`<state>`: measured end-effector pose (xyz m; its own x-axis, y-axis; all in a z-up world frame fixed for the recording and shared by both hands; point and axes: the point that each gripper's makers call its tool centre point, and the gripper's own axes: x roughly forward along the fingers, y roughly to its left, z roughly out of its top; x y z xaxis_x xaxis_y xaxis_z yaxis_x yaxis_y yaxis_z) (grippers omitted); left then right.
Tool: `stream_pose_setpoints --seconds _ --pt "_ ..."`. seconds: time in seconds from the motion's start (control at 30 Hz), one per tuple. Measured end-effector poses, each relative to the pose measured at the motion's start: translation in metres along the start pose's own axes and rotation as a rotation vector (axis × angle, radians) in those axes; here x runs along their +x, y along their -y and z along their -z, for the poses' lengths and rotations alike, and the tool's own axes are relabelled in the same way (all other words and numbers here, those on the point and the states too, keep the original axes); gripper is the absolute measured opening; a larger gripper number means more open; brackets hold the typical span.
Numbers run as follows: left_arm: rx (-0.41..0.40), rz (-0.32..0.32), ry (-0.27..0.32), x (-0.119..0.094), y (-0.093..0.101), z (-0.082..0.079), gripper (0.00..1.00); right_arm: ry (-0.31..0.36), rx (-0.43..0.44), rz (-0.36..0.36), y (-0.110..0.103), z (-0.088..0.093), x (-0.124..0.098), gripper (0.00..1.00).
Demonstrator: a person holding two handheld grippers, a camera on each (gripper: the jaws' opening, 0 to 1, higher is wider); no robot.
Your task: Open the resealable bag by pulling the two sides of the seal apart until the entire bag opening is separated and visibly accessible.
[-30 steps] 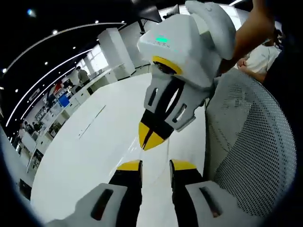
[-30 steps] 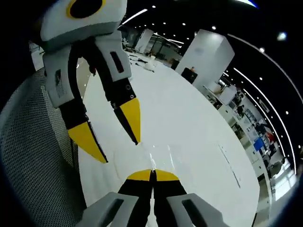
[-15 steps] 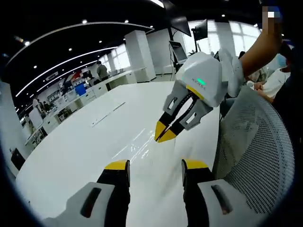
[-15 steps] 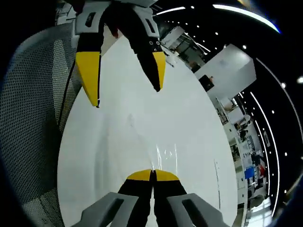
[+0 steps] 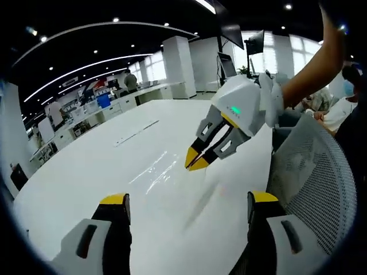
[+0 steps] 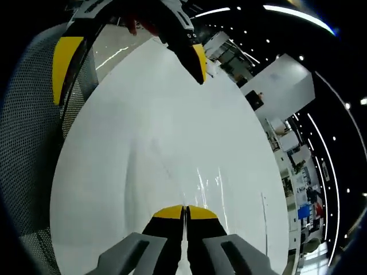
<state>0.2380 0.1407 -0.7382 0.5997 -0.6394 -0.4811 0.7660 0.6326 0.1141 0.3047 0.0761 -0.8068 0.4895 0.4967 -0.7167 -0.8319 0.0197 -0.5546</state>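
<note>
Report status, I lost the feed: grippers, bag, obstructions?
Left gripper jaws wide open. Right gripper jaws shut, above white table. Bag seal: cannot tell. Mesh chair alongside.

Table (image 5: 103,172): it lies under both of your grippers and runs away from you toward the room behind.
Left gripper (image 5: 186,200): you hold it above the near part of the table, jaws set wide apart; in the right gripper view it comes in at the top (image 6: 129,60).
Right gripper (image 6: 184,209): it sits over the table with jaws pressed together; in the left gripper view it hangs ahead of the left jaws and to their right (image 5: 195,162), tips close above the tabletop (whether anything is pinched there cannot be told).
Mesh chair (image 5: 312,172): beside the table's edge, right of your left gripper.
Desks (image 5: 109,109): behind the table's far edge.
</note>
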Motion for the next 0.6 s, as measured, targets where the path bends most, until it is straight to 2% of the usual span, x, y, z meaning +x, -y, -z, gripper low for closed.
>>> stream_pose_setpoints --seconds 0.1,0.17,0.3,0.4,0.53,0.6 --pt "0.028 -0.017 -0.033 0.001 -0.004 0.008 0.83 0.001 0.031 0.005 0.004 0.0 0.005 0.0" --pt "0.034 -0.011 -0.049 0.003 -0.004 0.014 0.84 0.004 0.09 0.014 0.006 0.0 0.009 0.0" --pt "0.029 -0.005 -0.047 0.002 -0.004 0.014 0.87 0.001 0.124 0.024 0.009 -0.001 0.015 0.0" --pt "0.029 -0.005 -0.044 0.003 -0.004 0.014 0.91 0.023 0.213 0.028 0.011 -0.007 0.018 0.0" --pt "0.013 -0.006 -0.038 0.003 -0.005 0.013 0.98 0.035 0.262 0.028 0.012 -0.013 0.021 0.0" --pt "0.014 -0.009 -0.043 0.003 -0.006 0.014 0.97 0.034 0.295 0.027 0.012 -0.013 0.023 0.0"
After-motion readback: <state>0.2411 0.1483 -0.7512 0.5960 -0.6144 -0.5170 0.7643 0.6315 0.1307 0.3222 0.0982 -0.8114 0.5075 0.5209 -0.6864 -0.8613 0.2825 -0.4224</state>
